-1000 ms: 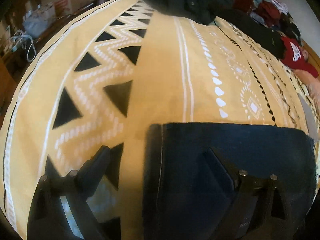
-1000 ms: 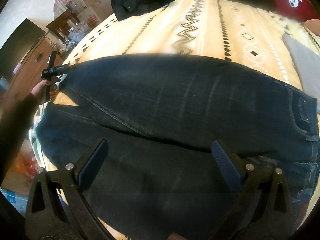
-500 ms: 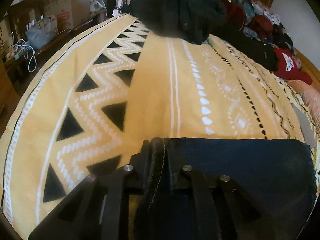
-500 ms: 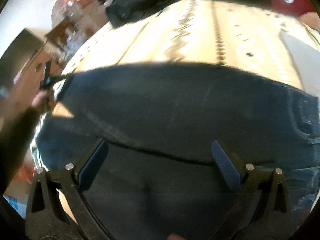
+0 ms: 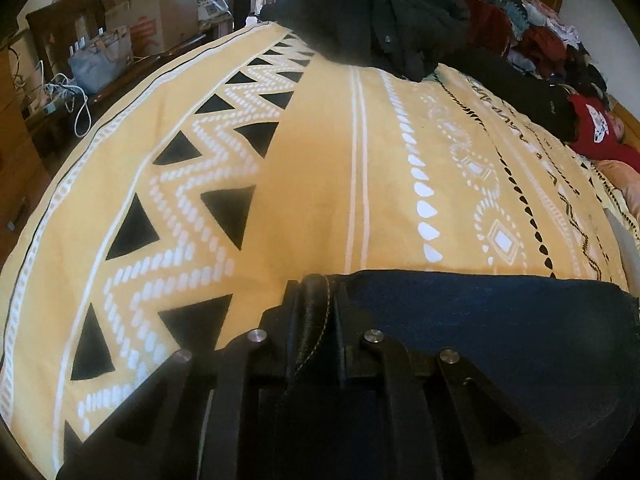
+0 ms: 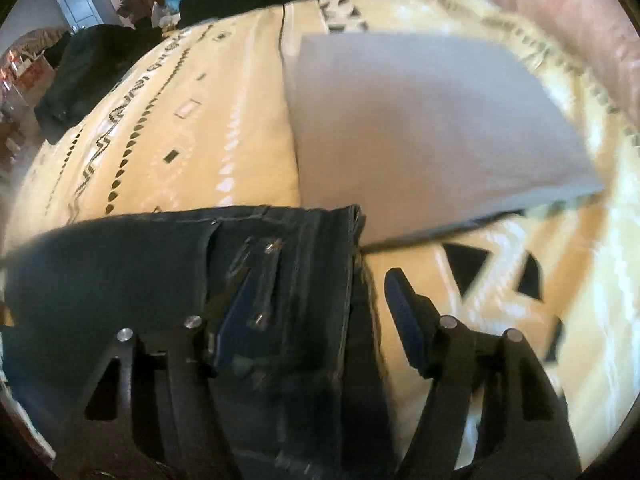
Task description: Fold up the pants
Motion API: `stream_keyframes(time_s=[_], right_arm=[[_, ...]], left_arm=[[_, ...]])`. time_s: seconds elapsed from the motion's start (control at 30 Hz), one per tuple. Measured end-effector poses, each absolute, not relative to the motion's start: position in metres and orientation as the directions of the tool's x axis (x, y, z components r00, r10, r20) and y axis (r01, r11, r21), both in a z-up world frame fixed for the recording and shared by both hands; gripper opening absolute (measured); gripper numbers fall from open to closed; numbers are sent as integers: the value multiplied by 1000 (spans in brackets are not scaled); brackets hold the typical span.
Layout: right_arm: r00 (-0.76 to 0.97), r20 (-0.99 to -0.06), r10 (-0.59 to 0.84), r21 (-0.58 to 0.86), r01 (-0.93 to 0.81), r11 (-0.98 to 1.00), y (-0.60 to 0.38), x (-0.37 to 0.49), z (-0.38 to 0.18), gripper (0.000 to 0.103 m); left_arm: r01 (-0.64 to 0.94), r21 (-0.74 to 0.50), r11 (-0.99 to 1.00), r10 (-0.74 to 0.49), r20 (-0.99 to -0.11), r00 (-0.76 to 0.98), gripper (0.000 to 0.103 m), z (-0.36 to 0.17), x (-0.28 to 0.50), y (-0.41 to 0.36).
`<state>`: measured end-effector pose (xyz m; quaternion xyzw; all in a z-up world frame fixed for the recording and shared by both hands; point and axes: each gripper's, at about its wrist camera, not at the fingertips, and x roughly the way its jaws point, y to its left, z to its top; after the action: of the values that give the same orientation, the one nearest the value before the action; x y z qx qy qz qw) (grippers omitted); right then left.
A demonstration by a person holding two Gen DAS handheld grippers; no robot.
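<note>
1. The left gripper (image 5: 316, 312) is clenched on a stitched edge of the dark denim pants (image 5: 500, 320); the fabric bunches up between its two black fingers (image 5: 276, 320).
2. The right gripper (image 6: 316, 304) is released, its jaws spread wide: one blue-padded finger lies over the pants (image 6: 120, 264) near a belt loop, the other over the bedspread just past the waistband edge.
3. The pants lie on a yellow patterned bedspread (image 5: 320, 160), spreading to the right of the left gripper.
4. A flat grey sheet (image 6: 420, 128) lies just beyond the waistband.
5. Dark clothes (image 5: 372, 12) are heaped at the far end of the bedspread.
</note>
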<state>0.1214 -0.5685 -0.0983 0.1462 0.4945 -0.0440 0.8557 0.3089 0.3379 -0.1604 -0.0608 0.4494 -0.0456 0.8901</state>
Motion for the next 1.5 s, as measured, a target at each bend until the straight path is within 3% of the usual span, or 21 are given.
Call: stream_keyframes(time_s=[0.3,0.37,0.4,0.47,0.5,0.6,0.63,0.67,0.87,0.97,1.1,1.27,1.37,1.4,1.5], right_arm=[[459,-880,126,229,175,958,-575,161,-135,66],[469,-873,133,242,180,953,-577,161,-135,50],[471,-869,151,258,172,951,-577,159,-135,33],[481,-860,171,278,160,947,-576,155,-130,23],[493,-852,176,284,152,947,-576,152,-126,18],[558,-805,201,329,138,934,-579,135,-103,14],[591,-780,204,342,131,930,-580,124,-89,7],[612,-765,201,346,127,930,-581,114,-79,5],[704,-651,284,359,-44,932,-545,19,-1,5],[709,-643,290,332,-82,940,-526,-42,17,5],[640,-729,243,266,-62,962,-505,-119,-7,4],[478,-861,174,221,43,974,-503,-174,-81,4],[455,-876,158,220,87,972,-501,-185,-100,4],[463,-871,161,234,103,967,-502,-185,-101,4],[488,-860,152,248,139,959,-506,-184,-96,6]], left_arm=[[-1,-120,993,-97,-806,584,14,-163,316,332],[-9,-114,993,-87,-803,590,14,-161,317,330],[-18,-114,993,-81,-799,596,14,-160,316,329],[-22,-121,992,-82,-785,614,14,-155,314,327],[-21,-134,991,-90,-769,633,13,-148,310,325],[-18,-185,982,-121,-707,697,13,-121,295,326],[-15,-205,979,-133,-687,715,13,-112,289,329],[-2,-239,971,-157,-647,746,13,-97,277,332],[92,-368,925,-262,-446,856,13,-29,174,356],[112,-389,914,-281,-410,868,13,-23,109,372],[88,-423,902,-305,-480,823,14,-57,36,402],[-42,-402,915,-272,-689,672,16,-137,-11,418],[-95,-438,894,-263,-684,681,29,-151,-31,426],[-121,-439,890,-241,-679,694,46,-149,-36,429],[-165,-440,883,-207,-679,705,53,-144,-44,434]])
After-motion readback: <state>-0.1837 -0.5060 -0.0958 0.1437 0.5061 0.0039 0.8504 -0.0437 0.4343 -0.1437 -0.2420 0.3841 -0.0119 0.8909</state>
